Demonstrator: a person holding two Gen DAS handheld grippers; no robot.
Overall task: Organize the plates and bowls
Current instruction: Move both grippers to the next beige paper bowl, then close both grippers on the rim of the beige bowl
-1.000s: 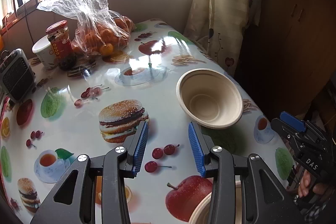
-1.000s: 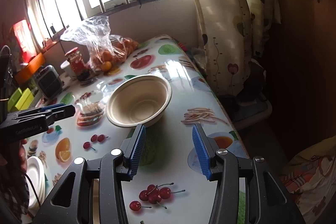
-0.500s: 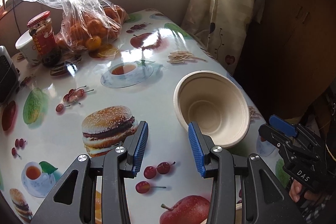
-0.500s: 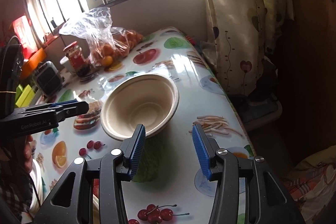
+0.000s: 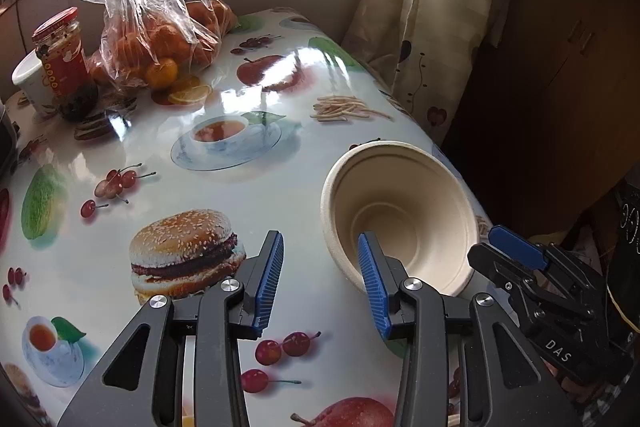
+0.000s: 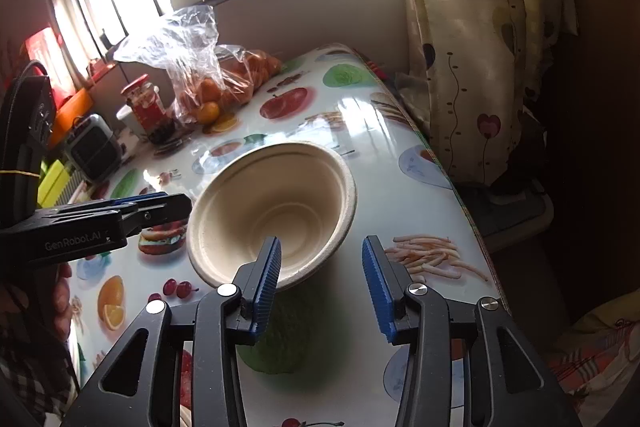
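Left gripper: jaws parted, nothing between them, held low above the table and aimed forward. Its right finger overlaps the near-left rim of the bowl; contact cannot be confirmed.

Right gripper: jaws parted, holding nothing, angled down toward the bowl. Its left finger overlaps the bowl's near rim; the right finger stands beside it, apart. The bowl rests upright near the table's right edge.

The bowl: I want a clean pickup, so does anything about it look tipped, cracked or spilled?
Nothing stands out. The bowl sits upright and empty on the table, near its right edge, rim intact.
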